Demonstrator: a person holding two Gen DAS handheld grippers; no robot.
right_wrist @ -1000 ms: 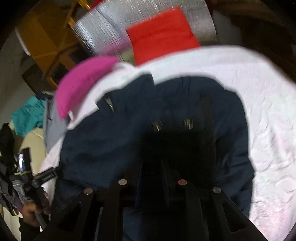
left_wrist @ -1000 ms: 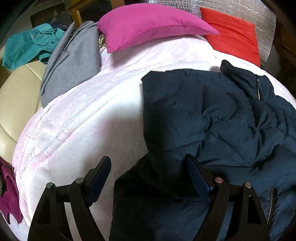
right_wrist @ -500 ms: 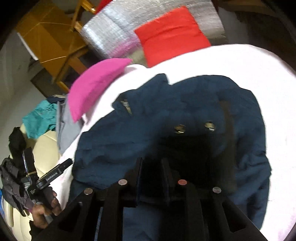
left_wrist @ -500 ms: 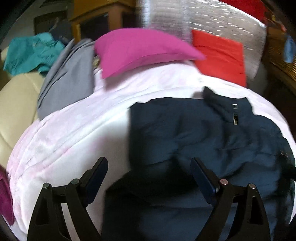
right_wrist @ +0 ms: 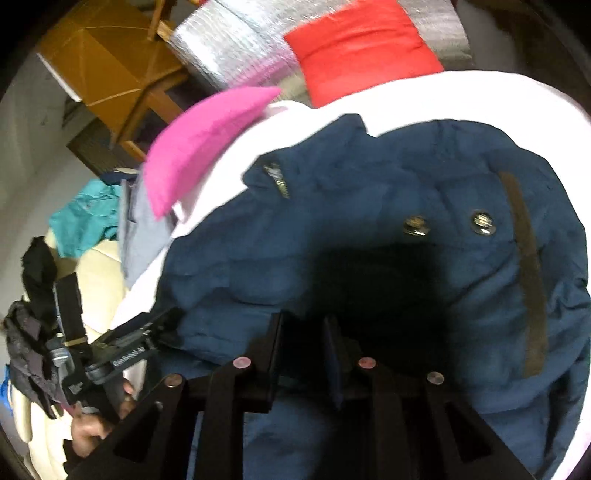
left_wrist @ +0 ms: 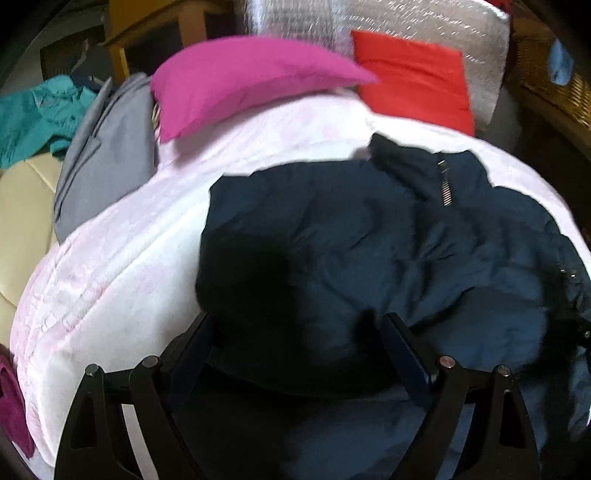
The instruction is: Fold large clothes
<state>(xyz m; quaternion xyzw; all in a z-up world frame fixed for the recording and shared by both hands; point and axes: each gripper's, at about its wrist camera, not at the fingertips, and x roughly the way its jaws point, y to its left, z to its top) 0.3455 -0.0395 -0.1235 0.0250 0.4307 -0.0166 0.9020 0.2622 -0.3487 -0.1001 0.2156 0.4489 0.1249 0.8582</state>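
A navy padded jacket (left_wrist: 369, 251) lies crumpled on a pale pink bed cover (left_wrist: 122, 258); it also shows in the right wrist view (right_wrist: 369, 221), with two snap buttons and a zipper. My left gripper (left_wrist: 299, 325) is open, its fingers straddling a fold at the jacket's near edge. My right gripper (right_wrist: 303, 325) is shut on a fold of the jacket and holds it raised. The left gripper also shows from the side (right_wrist: 147, 332), at the jacket's left edge.
A magenta pillow (left_wrist: 251, 85) and a red pillow (left_wrist: 413, 81) lie at the head of the bed against a silver padded board (left_wrist: 369, 18). A grey garment (left_wrist: 103, 155) and a teal garment (left_wrist: 33, 114) lie at the left. A wooden table (right_wrist: 103, 66) stands beyond.
My left gripper has moved forward over the jacket's fold, staying open. My right gripper has risen with the jacket's fabric, so more of the jacket shows.
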